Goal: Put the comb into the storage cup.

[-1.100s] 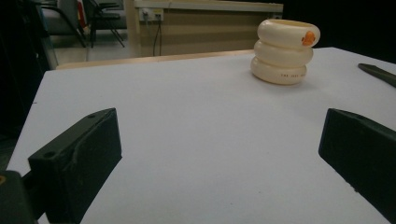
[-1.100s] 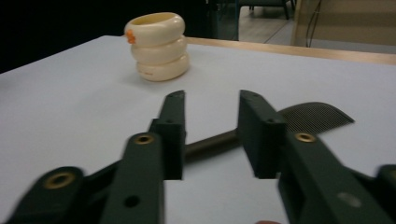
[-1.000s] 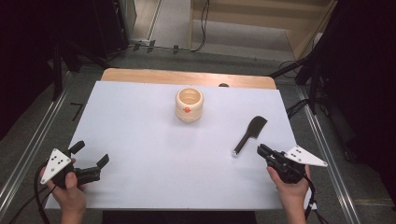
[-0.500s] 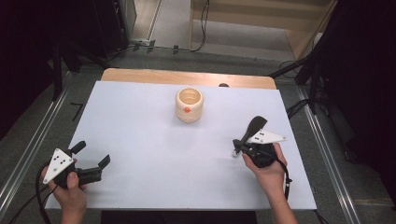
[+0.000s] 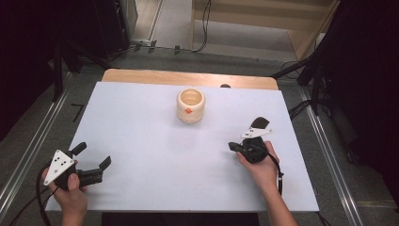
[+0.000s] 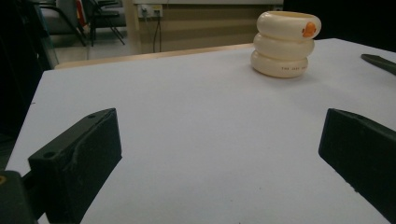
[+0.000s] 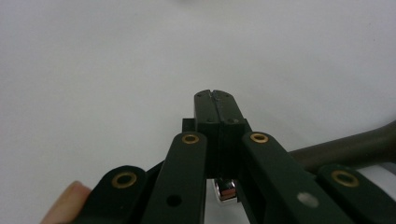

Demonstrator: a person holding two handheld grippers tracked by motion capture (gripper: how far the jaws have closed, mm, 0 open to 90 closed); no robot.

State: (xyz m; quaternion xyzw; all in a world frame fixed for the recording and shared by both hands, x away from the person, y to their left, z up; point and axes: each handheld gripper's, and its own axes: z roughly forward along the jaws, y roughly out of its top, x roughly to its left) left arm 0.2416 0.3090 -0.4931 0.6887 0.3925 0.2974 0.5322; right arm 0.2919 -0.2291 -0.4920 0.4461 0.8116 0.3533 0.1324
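Note:
A cream ringed cup (image 5: 190, 104) with an orange dot stands at the table's far middle, and it appears in the left gripper view as the cup (image 6: 286, 44). A dark utensil (image 5: 260, 123) lies at the right; its blade end pokes out beyond my right hand. My right gripper (image 5: 234, 146) hovers over its handle, jaws pointing left and shut with nothing between them. In the right gripper view the closed jaw tips (image 7: 215, 100) face bare table, and the utensil's handle (image 7: 348, 147) runs off to the right beneath the linkage. My left gripper (image 5: 92, 154) rests open at the near left corner.
The white table top (image 5: 141, 141) has a wooden strip (image 5: 188, 77) along its far edge. Metal rails (image 5: 329, 160) run along both sides. In the left gripper view the utensil's tip (image 6: 379, 62) lies at the far right, and the open left gripper (image 6: 217, 154) frames bare table.
My right hand has travelled left and slightly away from me, from the table's near right corner to above the utensil's handle. The left hand, the cup and the utensil kept still.

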